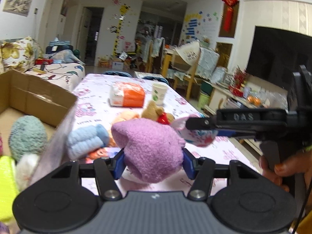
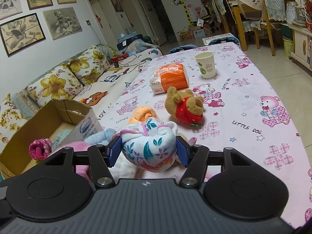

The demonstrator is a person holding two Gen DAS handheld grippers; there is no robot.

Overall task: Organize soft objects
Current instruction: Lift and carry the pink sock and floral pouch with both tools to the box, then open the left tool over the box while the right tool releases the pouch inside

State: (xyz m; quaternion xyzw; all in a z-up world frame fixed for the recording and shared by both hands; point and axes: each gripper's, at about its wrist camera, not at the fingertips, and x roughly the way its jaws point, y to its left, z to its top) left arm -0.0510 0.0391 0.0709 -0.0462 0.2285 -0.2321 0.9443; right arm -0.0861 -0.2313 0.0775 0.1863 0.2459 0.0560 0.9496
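Bench [image 2: 243, 101] layout: cardboard box [image 2: 58, 117] at near left edge, rolled socks inside. Sofa [image 2: 64, 81] runs along the left, behind the box. Left tongs [image 1: 154, 159] clamp a fuzzy sock ball [image 1: 150, 148] near centre; right tongs [image 2: 148, 152] clamp a cloth bundle [image 2: 150, 146], just right of the left pair. Folded towel roll [image 1: 85, 140] sits on bench between box and sock ball. Teddy bear [image 2: 185, 105] lies beyond the bundle, mid-bench. Tissue pack [image 2: 169, 78] farther back, paper cup [image 2: 205, 64] to its right. Chairs [image 2: 263, 13] far right, off the bench.
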